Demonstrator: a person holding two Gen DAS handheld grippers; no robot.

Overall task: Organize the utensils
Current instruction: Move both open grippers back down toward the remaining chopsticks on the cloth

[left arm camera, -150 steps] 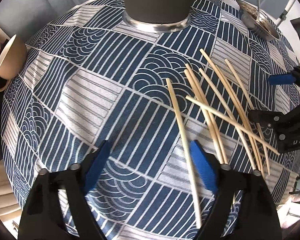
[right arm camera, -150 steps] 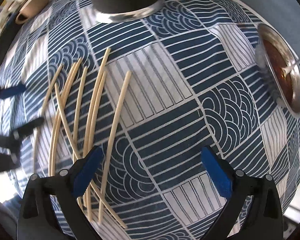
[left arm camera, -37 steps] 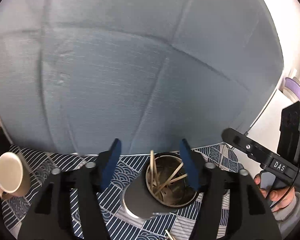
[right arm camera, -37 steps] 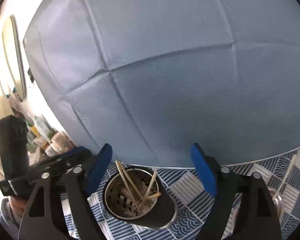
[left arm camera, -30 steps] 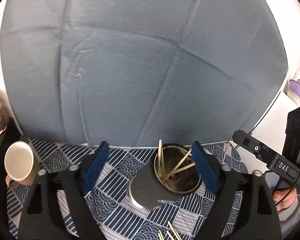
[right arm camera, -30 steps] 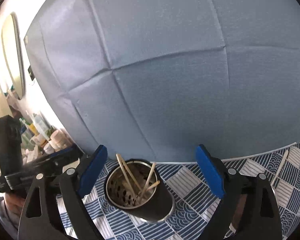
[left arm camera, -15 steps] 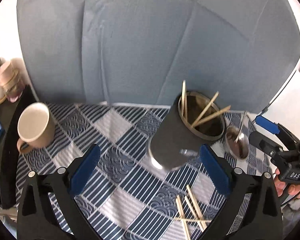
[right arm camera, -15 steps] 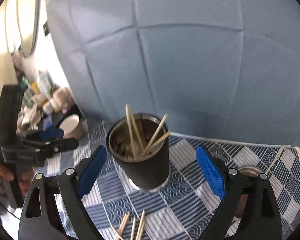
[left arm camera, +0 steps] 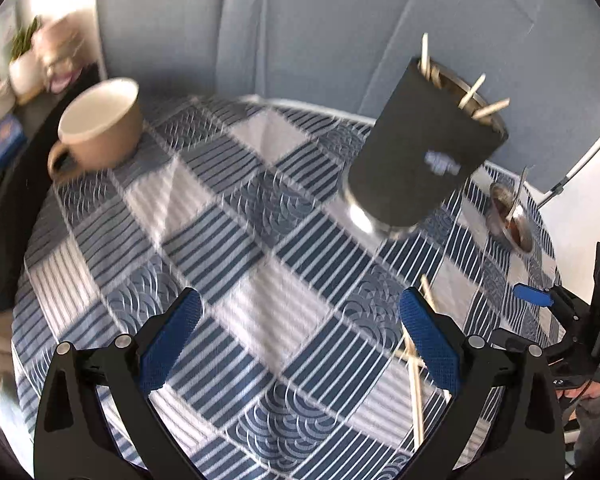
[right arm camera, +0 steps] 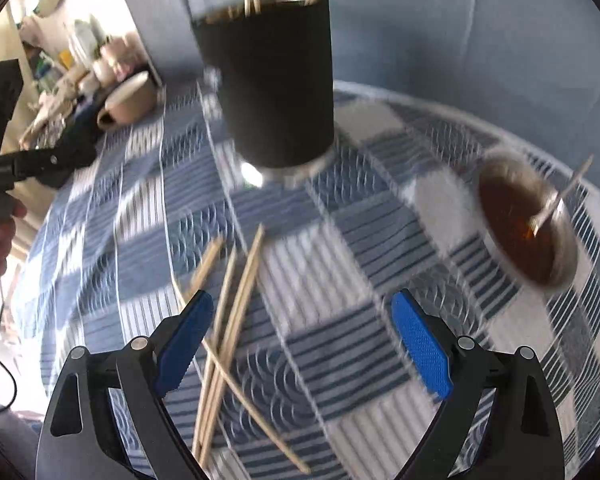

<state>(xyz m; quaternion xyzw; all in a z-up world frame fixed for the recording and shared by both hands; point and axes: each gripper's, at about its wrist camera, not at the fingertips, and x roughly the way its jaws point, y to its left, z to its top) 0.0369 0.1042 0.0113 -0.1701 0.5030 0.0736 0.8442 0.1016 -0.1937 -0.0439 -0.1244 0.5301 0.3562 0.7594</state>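
Over the worktop (left arm camera: 260,264), both my left tongs (left arm camera: 296,344) and right tongs (right arm camera: 300,340) have dipped from the dark cylindrical metal holder (right arm camera: 272,80) toward the loose pale wooden chopsticks (right arm camera: 228,320), gaping wide and empty, ready for another pickup.

Loose chopsticks (right arm camera: 228,320) before black holder (right arm camera: 276,80)

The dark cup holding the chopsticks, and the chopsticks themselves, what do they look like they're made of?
The dark cup looks like metal in a matte black coat: its bare base band and rim shine silver. The chopsticks look like pale unfinished bamboo or wood, plain tan and dull; which of the two, the blur hides.
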